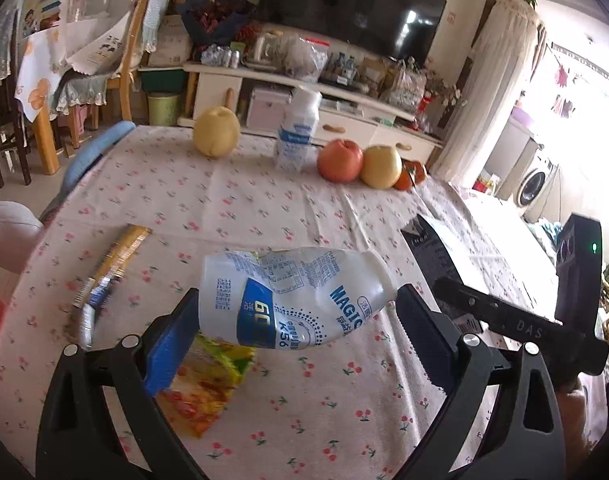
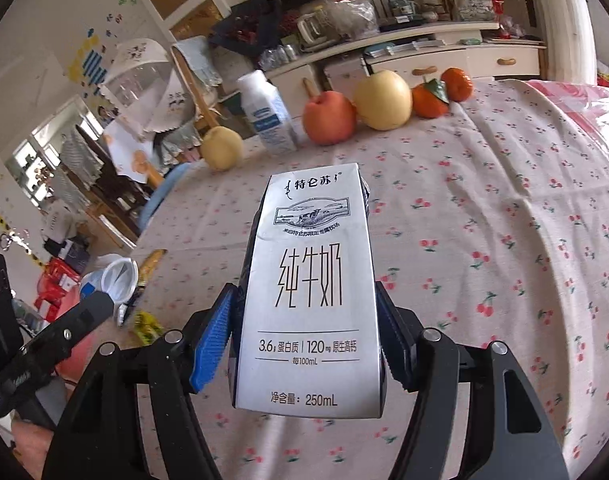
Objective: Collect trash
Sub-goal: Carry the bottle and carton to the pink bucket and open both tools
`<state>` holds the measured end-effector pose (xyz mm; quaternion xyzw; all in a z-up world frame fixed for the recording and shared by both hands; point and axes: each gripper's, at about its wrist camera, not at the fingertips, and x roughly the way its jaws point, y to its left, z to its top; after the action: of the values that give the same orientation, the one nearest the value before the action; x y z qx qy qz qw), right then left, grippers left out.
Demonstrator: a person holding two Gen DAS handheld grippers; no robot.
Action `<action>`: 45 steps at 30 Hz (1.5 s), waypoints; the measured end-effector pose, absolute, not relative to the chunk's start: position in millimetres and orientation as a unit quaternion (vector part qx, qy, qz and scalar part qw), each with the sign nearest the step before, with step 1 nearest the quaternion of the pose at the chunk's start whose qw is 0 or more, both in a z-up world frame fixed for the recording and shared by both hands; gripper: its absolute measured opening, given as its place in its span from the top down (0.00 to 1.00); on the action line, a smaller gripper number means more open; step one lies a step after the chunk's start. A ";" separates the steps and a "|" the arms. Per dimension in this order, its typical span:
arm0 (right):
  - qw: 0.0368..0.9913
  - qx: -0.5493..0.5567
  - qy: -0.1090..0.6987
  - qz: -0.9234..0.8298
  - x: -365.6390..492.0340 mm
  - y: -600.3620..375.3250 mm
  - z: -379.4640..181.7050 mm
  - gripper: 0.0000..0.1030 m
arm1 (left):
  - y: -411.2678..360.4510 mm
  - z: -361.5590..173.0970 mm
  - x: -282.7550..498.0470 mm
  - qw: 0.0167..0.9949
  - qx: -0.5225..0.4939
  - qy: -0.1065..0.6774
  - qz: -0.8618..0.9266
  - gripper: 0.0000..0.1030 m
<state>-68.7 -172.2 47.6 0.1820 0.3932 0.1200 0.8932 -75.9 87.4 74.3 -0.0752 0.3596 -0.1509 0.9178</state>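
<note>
We keep the left gripper (image 1: pixel 296 312) clamped on the crushed yogurt bottle (image 1: pixel 292 296) and the right gripper (image 2: pixel 304 336) on the milk carton (image 2: pixel 310 296), carrying both level, clear of the table (image 2: pixel 504 220).

Ahead of the grippers, at the far edge of the cherry-print tablecloth (image 1: pixel 264 208), sit a yellow pear (image 1: pixel 216 132), a red apple (image 1: pixel 340 160), a second pear (image 1: pixel 381 166) and two tangerines (image 2: pixel 442 94). Beyond them hangs a dark television (image 1: pixel 352 4).

held: crushed yogurt-drink bottle (image 1: pixel 300 300) clamped sideways in left gripper (image 1: pixel 296 320)
beneath: yellow snack wrapper (image 1: pixel 208 384) on tablecloth (image 1: pixel 288 216)
far edge: pears, apple
</note>
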 end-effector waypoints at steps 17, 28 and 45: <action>0.877 0.190 0.389 0.211 -79.3 -86.8 72.8 0.35 | 204.8 102.6 -86.3 0.939 -0.130 0.315 -0.054 0.07; 0.859 0.146 0.385 0.303 -89.0 30.2 107.0 0.35 | 305.1 113.5 -105.6 0.939 -0.181 0.288 0.050 0.07; 0.809 0.061 0.391 0.434 -90.0 252.5 130.6 0.35 | 451.6 96.7 -145.3 0.900 -0.297 0.256 0.189 0.07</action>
<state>-90.0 252.5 130.6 0.0606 0.3911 0.4338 0.8095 -145.3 451.6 96.7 -0.2971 0.2559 0.1888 0.9003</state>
